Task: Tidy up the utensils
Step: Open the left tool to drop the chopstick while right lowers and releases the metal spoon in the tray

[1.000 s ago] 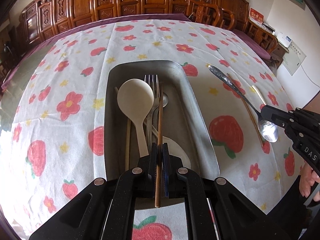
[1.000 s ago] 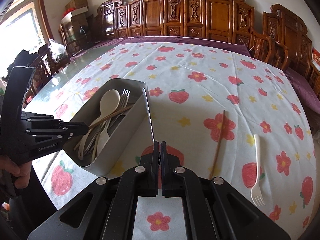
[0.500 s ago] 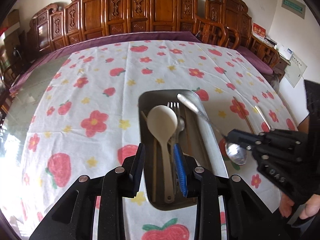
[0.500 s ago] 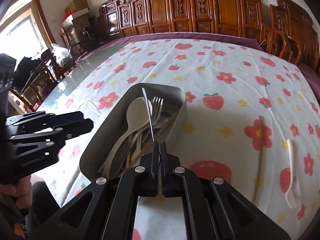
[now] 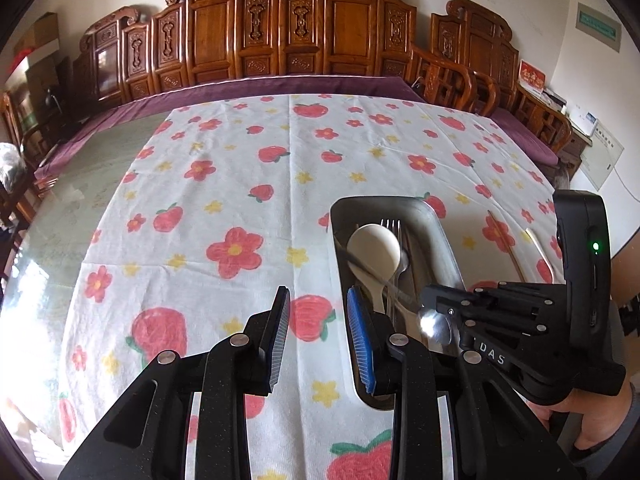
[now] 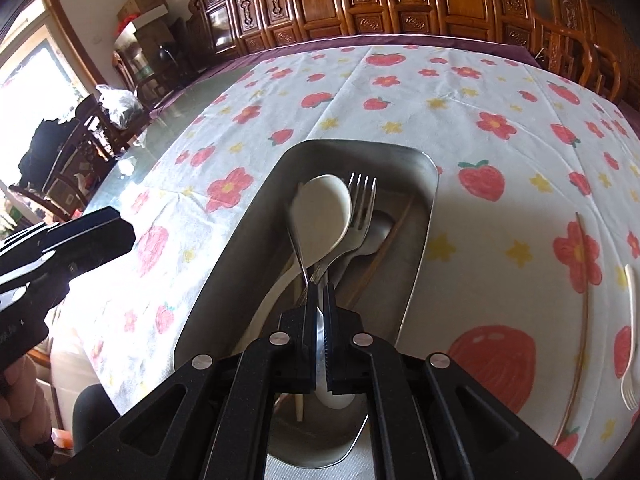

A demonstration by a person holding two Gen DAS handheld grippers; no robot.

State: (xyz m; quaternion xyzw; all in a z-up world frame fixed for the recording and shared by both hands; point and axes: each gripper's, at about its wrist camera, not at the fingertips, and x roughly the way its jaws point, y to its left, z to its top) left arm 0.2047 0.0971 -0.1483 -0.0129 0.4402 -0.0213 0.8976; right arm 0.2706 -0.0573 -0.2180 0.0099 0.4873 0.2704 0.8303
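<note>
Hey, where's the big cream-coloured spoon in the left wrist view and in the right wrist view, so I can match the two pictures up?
Left wrist view: the cream spoon lies in the metal tray, right of centre, its bowl toward the tray's far end.
Right wrist view: the cream spoon sits in the middle of the picture, in the same tray, above the right hand-held gripper.
Shared landmark: the metal fork, just right of the spoon's bowl in both views.

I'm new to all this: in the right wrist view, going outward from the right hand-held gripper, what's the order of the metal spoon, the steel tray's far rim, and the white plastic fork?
1. Metal spoon, between the right hand-held gripper's jaws.
2. Steel tray's far rim, straight ahead.
3. White plastic fork, on the cloth at the view's right edge.
</note>
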